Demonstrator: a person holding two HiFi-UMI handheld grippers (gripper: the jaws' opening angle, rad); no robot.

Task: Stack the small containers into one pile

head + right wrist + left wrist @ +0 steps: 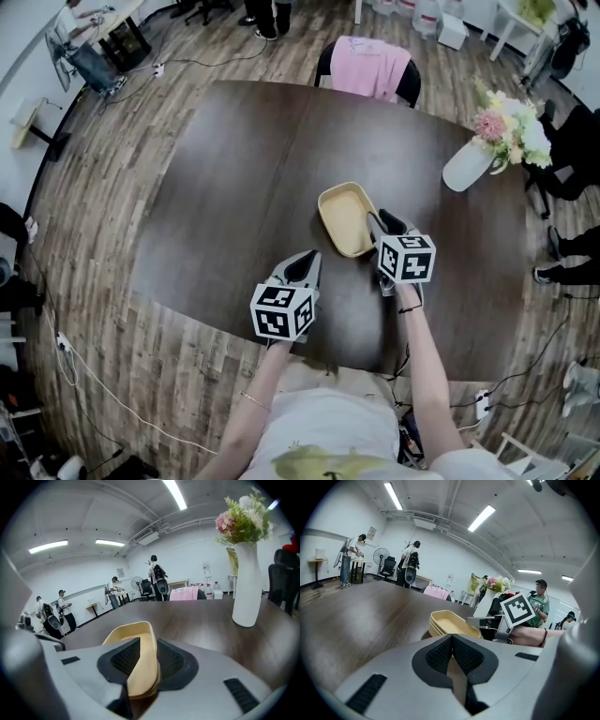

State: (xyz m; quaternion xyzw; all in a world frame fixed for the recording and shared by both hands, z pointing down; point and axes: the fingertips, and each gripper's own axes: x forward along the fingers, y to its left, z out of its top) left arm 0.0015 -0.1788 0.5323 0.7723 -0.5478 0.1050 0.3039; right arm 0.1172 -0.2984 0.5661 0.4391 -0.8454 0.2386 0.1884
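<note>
Two or three shallow beige containers (347, 217) sit nested in one pile on the dark table (234, 169); the exact number is hard to tell. The pile (452, 623) lies just ahead and to the right in the left gripper view. My right gripper (380, 223) is at the pile's right rim. In the right gripper view the beige rim (136, 639) runs between the jaws of the right gripper (143, 645), which stand apart and open around it. My left gripper (305, 265) rests near the front edge, left of the pile. The left gripper (452, 641) is shut and holds nothing.
A white vase of flowers (473, 161) stands at the table's right side, seen close in the right gripper view as the vase (246, 583). A chair with a pink cloth (370, 66) is at the far edge. Several people stand in the room behind.
</note>
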